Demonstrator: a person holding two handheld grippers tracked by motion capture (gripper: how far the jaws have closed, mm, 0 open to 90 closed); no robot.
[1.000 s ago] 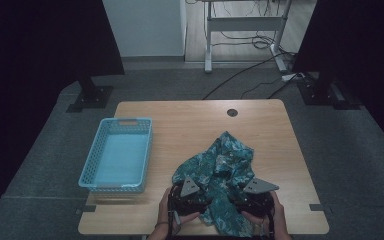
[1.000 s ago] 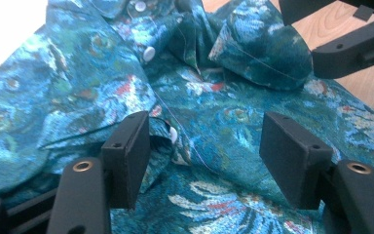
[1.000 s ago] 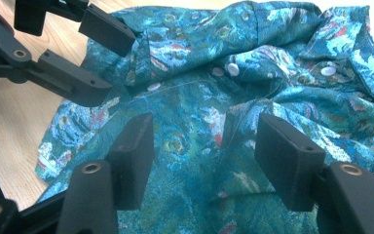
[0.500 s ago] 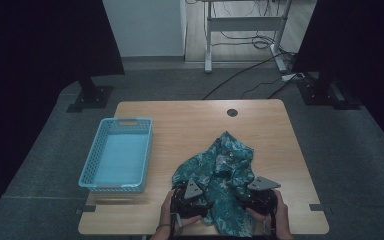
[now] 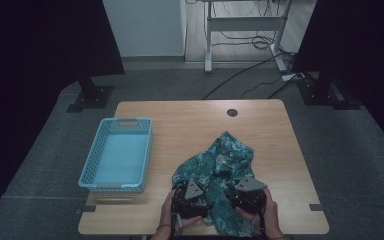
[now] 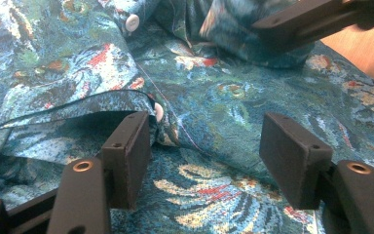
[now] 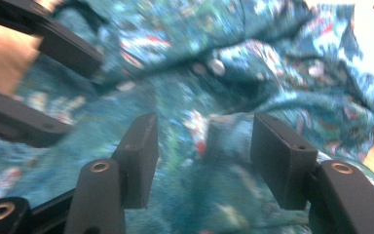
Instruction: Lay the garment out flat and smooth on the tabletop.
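A crumpled teal patterned shirt (image 5: 220,162) with white buttons lies on the right half of the wooden table (image 5: 180,125). Both hand-held grippers rest at its near edge. My left gripper (image 5: 192,196) is open over the cloth (image 6: 224,107), and a buttoned fold (image 6: 159,112) sits just beside its left jaw. My right gripper (image 5: 245,192) points into the shirt with a raised ridge of cloth (image 7: 219,141) between its jaws. Those jaws have just been closing, but a gap still shows on each side of the ridge. The right gripper view is blurred.
An empty light-blue plastic basket (image 5: 117,155) stands on the table's left side. A round cable hole (image 5: 232,113) sits near the far edge. Behind the table are dark stands (image 5: 87,95) and cables (image 5: 250,75) on the floor.
My right gripper has shifted slightly left, toward the left gripper, and a little lower onto the shirt. The left gripper and the shirt have stayed where they were.
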